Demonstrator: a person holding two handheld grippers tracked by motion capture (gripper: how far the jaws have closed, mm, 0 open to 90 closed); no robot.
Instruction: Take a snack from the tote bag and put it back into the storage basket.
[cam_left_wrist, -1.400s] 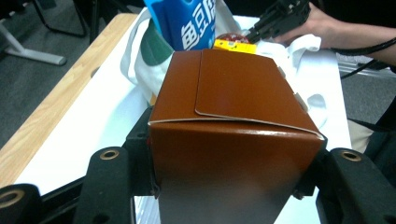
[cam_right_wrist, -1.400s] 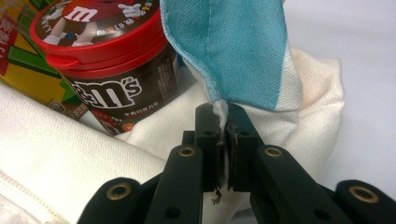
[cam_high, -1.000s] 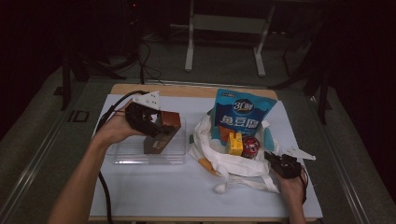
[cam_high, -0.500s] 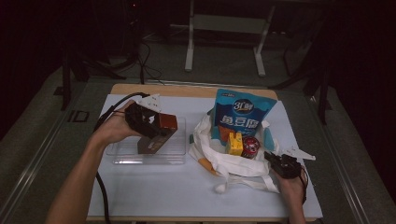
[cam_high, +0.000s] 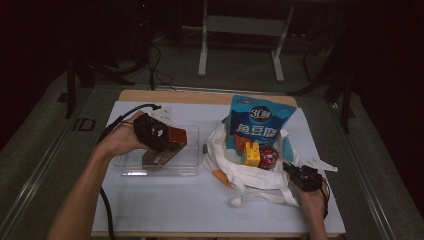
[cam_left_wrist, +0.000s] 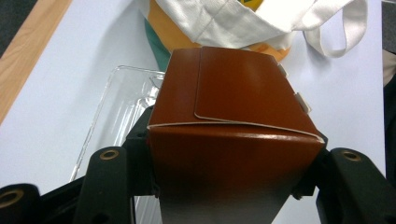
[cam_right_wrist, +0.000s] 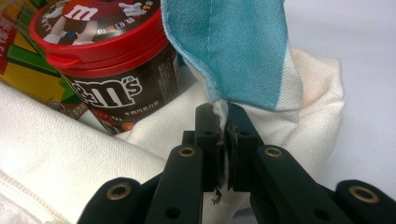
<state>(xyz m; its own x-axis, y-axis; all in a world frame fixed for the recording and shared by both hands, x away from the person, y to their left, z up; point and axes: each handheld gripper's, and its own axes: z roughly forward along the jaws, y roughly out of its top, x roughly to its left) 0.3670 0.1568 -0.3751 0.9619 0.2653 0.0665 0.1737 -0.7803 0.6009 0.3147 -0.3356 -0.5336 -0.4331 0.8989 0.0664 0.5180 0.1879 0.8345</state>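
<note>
Over on the left, the left gripper (cam_high: 162, 142) has a brown carton (cam_high: 172, 140) clamped between its jaws, and they stand fairly wide to take the box's full width. In the left gripper view the brown carton (cam_left_wrist: 233, 126) sits squarely in the gap, one black jaw pressed to each side wall, its folded top flap facing the camera. The carton hangs tilted above the clear plastic tray (cam_high: 187, 167), which lies flat on the white table cover (cam_high: 165, 205); whether the box's lower end touches the tray floor, I can't tell.

Moving to the middle, the white cloth bag (cam_high: 250, 177) lies slumped open just beside the tray. Standing in it is a tall blue snack pouch (cam_high: 255, 122), with a yellow box (cam_high: 251, 154) and a red-lidded candy tub (cam_high: 269, 156) tucked in front of it.

And on the right, the right gripper (cam_high: 300, 175) sits at the bag's near right edge. The right gripper view shows its jaws nearly together, pinching a thin fold of the bag's fabric (cam_right_wrist: 223, 112), white cloth meeting a teal panel right at the tips. The candy tub (cam_right_wrist: 105, 60) rests just beyond those jaws, up and to their left, untouched.
</note>
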